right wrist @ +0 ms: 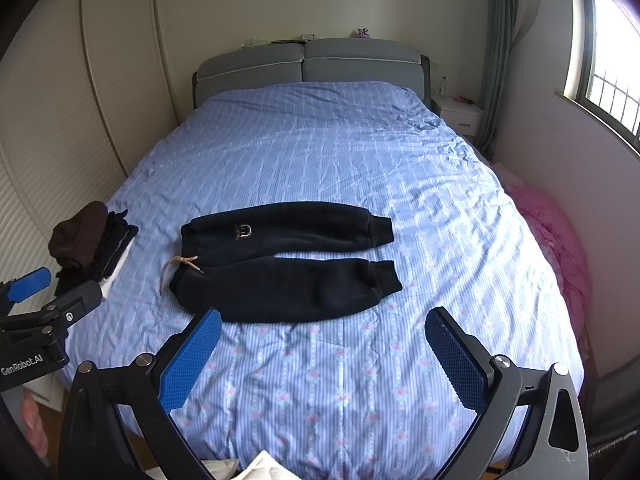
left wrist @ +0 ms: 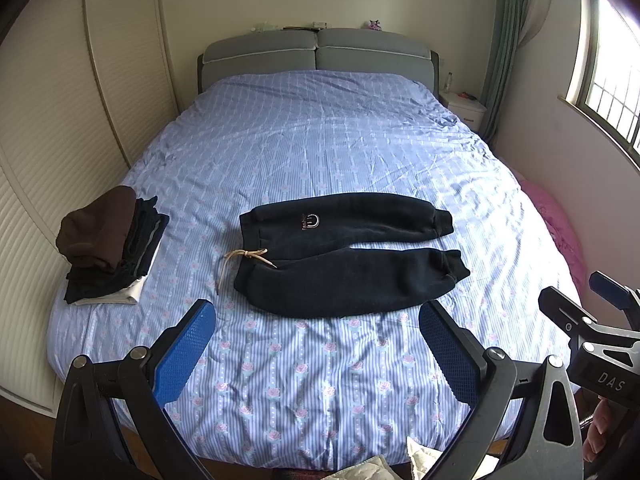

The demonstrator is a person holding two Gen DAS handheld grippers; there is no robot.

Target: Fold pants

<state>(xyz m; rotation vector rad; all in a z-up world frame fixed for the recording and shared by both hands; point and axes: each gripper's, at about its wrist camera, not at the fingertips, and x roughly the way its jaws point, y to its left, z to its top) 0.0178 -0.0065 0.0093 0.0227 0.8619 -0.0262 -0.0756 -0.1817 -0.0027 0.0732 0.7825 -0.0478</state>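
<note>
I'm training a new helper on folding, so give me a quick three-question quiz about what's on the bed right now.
1. True or false: the black pants are already folded in half.
2. Which end holds the tan drawstring? A) waistband end, B) cuff end.
3. Fill in: the left gripper and right gripper both stand ____ above the bed cover, holding nothing.

Key: 1 false, the legs lie spread side by side; 2 A, on the side of the stack of folded clothes; 3 open.
</note>
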